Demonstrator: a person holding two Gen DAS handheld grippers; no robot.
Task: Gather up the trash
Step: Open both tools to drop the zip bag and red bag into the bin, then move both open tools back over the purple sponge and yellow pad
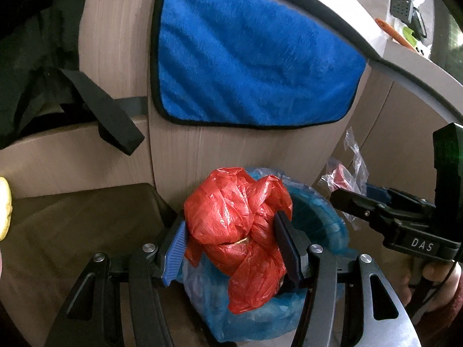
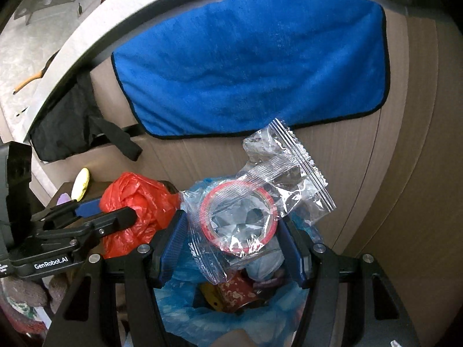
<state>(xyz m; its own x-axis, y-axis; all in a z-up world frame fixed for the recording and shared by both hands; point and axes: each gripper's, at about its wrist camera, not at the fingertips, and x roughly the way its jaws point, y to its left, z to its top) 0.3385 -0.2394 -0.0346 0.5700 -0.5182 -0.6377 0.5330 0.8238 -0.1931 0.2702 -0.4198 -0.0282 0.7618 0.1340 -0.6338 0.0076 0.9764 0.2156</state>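
In the left wrist view, the left gripper [image 1: 233,245] clamps a crumpled red plastic bag [image 1: 237,231] at lower centre, above the blue-lined trash bin [image 1: 321,217]. A blue towel [image 1: 249,57] hangs across the upper frame.

In the right wrist view, the right gripper [image 2: 231,245] pinches a clear zip bag [image 2: 260,202] holding a red tape roll [image 2: 208,228], over the bin's blue liner [image 2: 185,312] at bottom centre.
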